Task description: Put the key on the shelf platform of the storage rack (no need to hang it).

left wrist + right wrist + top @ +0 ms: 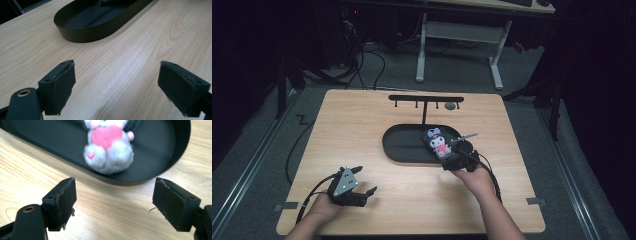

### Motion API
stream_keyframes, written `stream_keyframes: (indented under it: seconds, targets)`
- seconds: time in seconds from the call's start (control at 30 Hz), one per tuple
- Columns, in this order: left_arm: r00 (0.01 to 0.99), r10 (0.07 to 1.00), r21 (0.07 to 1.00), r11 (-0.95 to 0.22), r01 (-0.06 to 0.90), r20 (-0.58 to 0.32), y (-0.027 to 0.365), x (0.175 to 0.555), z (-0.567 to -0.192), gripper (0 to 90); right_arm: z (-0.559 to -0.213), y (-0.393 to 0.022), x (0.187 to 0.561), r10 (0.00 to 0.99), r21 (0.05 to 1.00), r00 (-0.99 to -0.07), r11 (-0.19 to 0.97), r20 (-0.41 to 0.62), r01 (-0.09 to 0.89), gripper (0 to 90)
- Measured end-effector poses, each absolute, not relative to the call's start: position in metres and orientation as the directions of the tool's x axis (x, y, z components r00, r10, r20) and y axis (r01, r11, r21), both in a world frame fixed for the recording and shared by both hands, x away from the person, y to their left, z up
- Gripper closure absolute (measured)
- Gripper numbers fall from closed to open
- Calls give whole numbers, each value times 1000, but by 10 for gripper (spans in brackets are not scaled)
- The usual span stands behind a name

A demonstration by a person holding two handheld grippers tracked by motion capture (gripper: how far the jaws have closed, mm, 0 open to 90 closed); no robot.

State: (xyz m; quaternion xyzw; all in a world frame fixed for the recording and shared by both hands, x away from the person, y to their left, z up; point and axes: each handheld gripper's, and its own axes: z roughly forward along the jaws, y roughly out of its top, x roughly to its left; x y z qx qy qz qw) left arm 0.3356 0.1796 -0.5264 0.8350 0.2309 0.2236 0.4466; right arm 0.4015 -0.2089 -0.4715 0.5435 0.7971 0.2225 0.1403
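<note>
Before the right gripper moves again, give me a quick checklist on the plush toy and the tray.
1. Plush toy lies inside the black tray: ok.
2. Right gripper jaws open, nothing between them: ok.
3. Right gripper apart from the toy, over bare table outside the tray rim: ok.
4. Left gripper open and apart from the tray: ok.
5. Toy's chain free of the rack: cannot tell.

We see the plush toy (438,142) in the tray's (399,145) right end, rack (426,100) behind it, right gripper (455,161) just before the toy, left gripper (362,190) well apart at front left on the table (362,115).
</note>
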Motion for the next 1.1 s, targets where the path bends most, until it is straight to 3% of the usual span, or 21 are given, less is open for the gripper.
stream_keyframes:
  seconds: [0.3, 0.67, 0.9, 1.1]
  targets:
    - [793, 587, 849, -494, 189, 165, 179, 336, -527, 154, -486, -218, 366, 924, 575, -381, 325, -24, 750, 169]
    - [793, 586, 848, -496, 188, 167, 178, 336, -527, 154, -512, -227, 317, 929, 651, -369, 279, 1, 706, 157]
    - [794, 586, 848, -494, 190, 163, 178, 337, -527, 154, -522, -231, 283, 937, 746, -342, 276, -68, 607, 153]
    - [795, 584, 846, -498, 191, 164, 178, 337, -526, 154, -524, -238, 278, 943, 737, -333, 241, -23, 631, 151]
